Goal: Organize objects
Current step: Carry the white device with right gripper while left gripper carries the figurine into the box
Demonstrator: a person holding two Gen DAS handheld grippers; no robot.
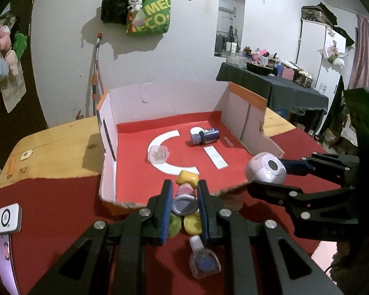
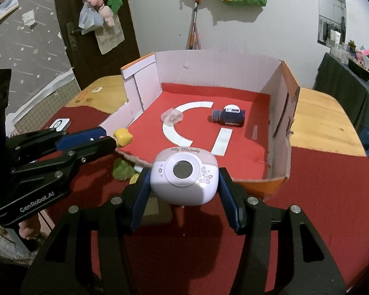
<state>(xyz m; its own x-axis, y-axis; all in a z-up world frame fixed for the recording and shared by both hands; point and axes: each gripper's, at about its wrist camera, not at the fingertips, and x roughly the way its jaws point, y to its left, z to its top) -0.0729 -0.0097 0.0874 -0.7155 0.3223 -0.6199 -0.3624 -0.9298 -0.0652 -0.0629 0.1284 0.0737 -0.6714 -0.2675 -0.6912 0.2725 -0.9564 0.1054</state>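
The left hand-held gripper (image 1: 183, 205) clamps a small figure with a yellow top (image 1: 187, 177) and silver disc base, apparently a toy, above the open cardboard box's (image 1: 160, 95) torn front edge. The right hand-held gripper (image 2: 184, 191) grips a pale "My Melody" gadget (image 2: 184, 179) just before the box, over the red-covered counter (image 2: 319, 196). Inside lie a dark blue bottle (image 2: 230, 118) and a clear plastic piece (image 2: 171, 117).
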